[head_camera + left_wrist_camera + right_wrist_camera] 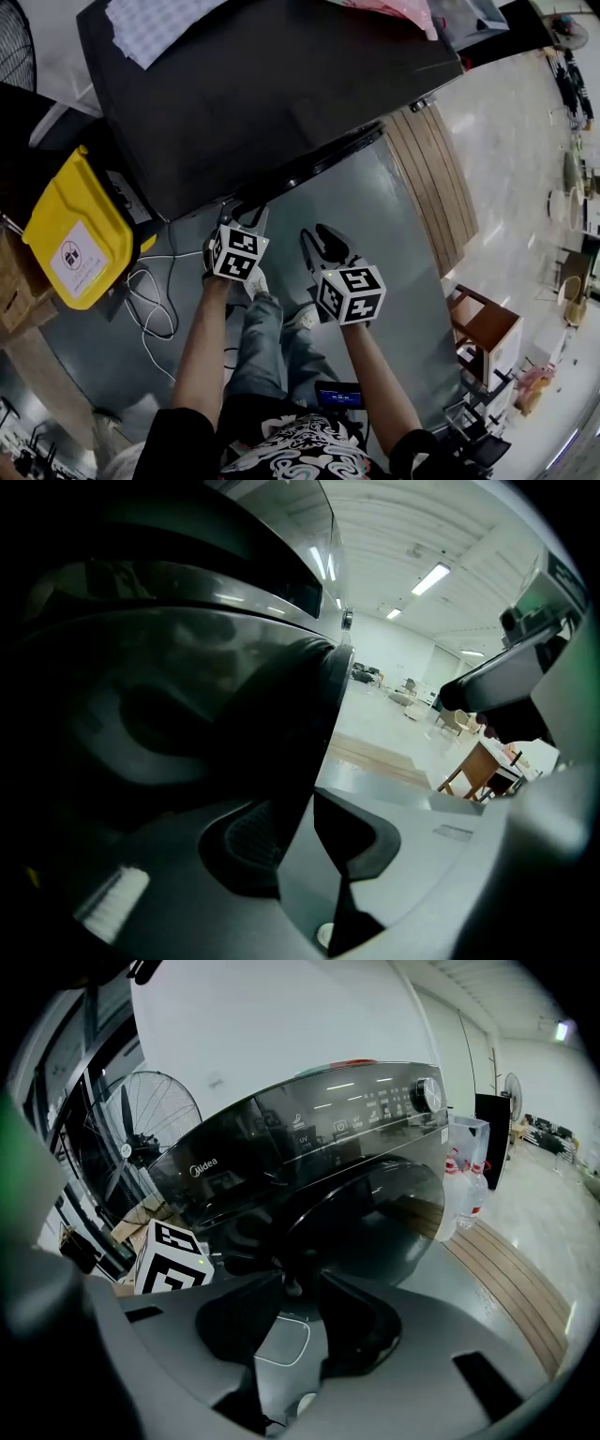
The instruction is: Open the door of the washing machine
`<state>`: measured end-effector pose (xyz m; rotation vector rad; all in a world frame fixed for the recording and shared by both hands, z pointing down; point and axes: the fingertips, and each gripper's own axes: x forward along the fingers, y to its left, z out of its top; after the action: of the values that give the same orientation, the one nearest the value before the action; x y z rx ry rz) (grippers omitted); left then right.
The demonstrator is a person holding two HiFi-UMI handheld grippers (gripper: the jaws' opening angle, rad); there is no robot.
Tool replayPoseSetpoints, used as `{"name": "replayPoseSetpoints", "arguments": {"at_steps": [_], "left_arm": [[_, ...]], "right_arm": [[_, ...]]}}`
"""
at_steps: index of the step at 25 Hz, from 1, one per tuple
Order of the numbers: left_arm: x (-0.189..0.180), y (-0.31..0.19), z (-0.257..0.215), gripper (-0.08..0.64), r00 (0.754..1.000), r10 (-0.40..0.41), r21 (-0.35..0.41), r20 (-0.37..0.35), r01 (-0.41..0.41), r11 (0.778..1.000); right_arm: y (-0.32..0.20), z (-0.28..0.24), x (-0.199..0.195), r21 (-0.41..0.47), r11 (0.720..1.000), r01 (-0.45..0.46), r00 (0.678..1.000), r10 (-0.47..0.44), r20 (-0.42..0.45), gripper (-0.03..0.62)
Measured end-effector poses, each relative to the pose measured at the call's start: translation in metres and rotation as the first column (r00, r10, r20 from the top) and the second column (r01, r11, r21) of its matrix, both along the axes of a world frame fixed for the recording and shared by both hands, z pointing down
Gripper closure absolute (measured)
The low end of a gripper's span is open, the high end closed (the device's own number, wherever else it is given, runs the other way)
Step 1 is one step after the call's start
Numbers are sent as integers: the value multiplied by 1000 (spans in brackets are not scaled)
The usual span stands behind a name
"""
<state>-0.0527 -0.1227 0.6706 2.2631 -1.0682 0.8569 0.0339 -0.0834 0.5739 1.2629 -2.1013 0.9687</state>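
Observation:
The black washing machine (262, 84) stands in front of me, its round dark door (375, 1222) facing out over the grey floor. In the head view my left gripper (236, 217) is at the door's left edge (258, 197). In the left gripper view the door's dark rim (291, 733) runs down between the two pads, and the left gripper (305, 808) is shut on it. My right gripper (323, 236) hangs a little in front of the door, apart from it. In the right gripper view the right gripper (302, 1283) is open, with floor showing in the gap.
A yellow bin (75, 234) and a white cable (145, 300) lie left of the machine. A wooden platform (436, 178) runs along its right side, with plastic bottles (469, 1180) beside it. Cloths (155, 23) lie on top. A fan (141, 1119) stands behind on the left.

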Motion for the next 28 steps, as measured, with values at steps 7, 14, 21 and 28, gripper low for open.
{"name": "replayPoseSetpoints", "arguments": {"at_steps": [7, 14, 21, 28], "left_arm": [[47, 55, 2, 460, 987, 154, -58, -46, -156, 986], [94, 99, -4, 449, 969, 218, -90, -120, -229, 969], [74, 117, -14, 430, 966, 171, -108, -192, -194, 975], [61, 94, -23, 449, 976, 74, -82, -205, -93, 992]], "right_arm": [[0, 13, -4, -64, 996, -63, 998, 62, -12, 397], [6, 25, 24, -62, 981, -186, 972, 175, -154, 388], [25, 31, 57, -51, 983, -176, 962, 161, -221, 427], [48, 31, 98, -90, 977, -195, 956, 169, -239, 451]]}}
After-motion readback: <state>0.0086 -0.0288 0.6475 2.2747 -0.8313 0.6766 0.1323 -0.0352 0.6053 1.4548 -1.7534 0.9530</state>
